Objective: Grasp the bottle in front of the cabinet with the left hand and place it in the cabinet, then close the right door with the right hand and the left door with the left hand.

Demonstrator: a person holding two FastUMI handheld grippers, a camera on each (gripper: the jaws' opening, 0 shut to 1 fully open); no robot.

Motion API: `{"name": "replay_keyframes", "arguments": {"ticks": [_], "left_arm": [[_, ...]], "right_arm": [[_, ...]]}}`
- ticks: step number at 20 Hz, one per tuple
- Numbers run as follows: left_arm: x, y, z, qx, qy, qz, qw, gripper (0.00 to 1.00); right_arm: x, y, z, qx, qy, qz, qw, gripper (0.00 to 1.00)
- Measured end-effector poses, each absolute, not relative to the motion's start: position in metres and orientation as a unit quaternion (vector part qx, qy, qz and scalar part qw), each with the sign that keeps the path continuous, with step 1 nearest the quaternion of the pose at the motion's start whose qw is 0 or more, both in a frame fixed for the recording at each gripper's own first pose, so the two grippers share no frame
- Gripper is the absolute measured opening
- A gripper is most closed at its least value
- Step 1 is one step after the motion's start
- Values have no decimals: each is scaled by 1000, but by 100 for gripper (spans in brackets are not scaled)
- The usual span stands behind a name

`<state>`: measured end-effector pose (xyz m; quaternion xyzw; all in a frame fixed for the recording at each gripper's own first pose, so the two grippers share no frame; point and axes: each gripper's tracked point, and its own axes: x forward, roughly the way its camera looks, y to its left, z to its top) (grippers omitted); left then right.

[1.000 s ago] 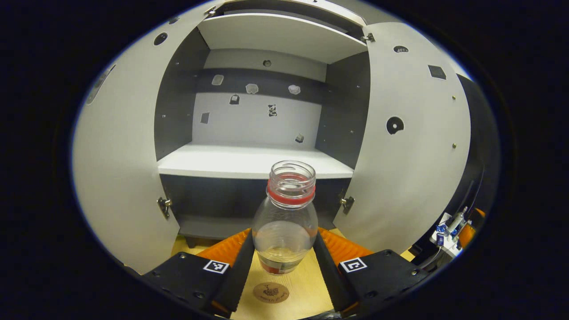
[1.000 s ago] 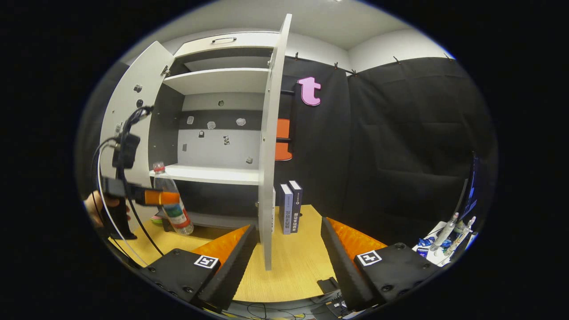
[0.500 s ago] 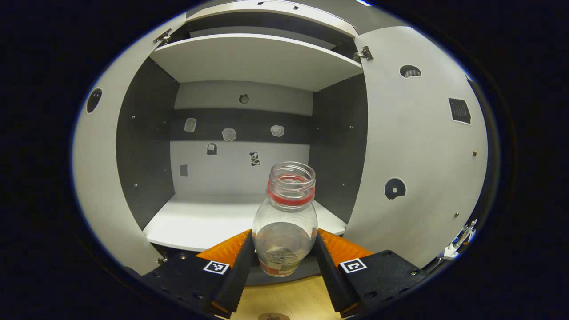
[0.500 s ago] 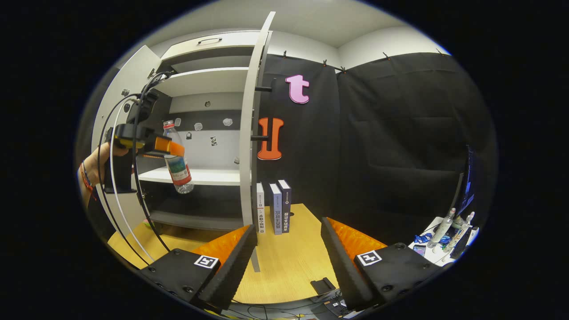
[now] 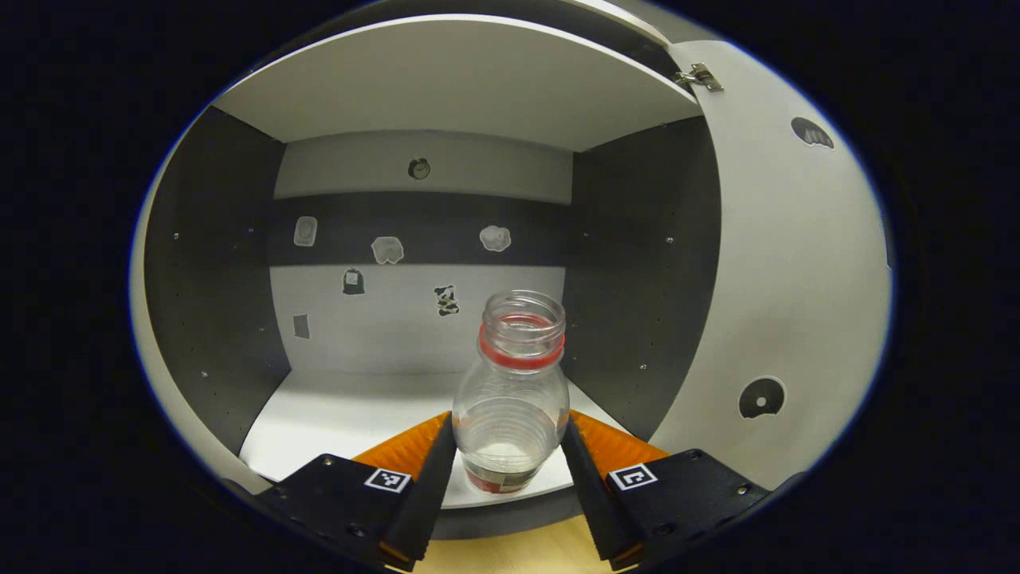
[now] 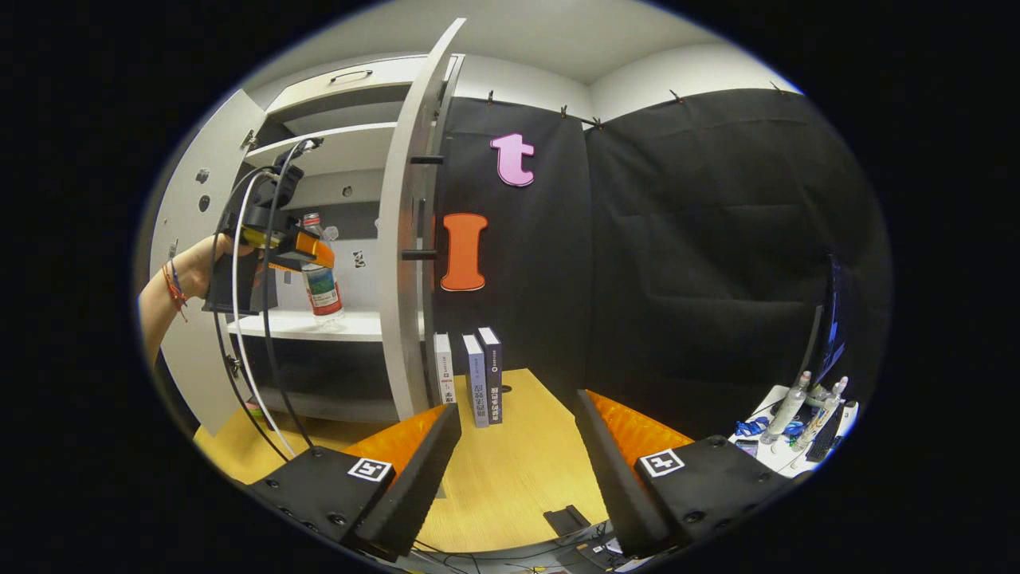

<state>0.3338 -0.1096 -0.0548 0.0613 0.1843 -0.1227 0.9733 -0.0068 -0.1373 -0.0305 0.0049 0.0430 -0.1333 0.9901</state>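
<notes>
Left hand-held gripper [image 5: 508, 446] grips the bottle [image 5: 511, 391] upright, both fingers pressing its lower body, above the front edge of the cabinet's middle shelf [image 5: 335, 414]. Right hand-held gripper [image 6: 518, 446] spread, empty, over the bench [image 6: 510, 478].

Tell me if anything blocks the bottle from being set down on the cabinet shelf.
Nothing visible does. The left hand-held gripper holds the bottle at the front of the white shelf; the shelf surface ahead is bare, and the right door stands open beside it.
</notes>
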Motion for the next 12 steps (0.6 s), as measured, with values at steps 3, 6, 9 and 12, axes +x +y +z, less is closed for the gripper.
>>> {"name": "replay_keyframes", "arguments": {"ticks": [3,6,9,12], "left_arm": [[348,-109,-57,73,186,-115,973,76],[358,-111,-58,83,184,-109,973,76],[367,-111,-62,88,184,-102,974,77],[372,-109,-69,82,192,-96,973,77]], "right_arm": [[-1,-142,-31,8,44,-136,990,97],[1,-147,-33,9,46,-136,990,97],[3,-148,-33,11,49,-135,990,97],[4,-151,-32,12,49,-136,989,97]]}}
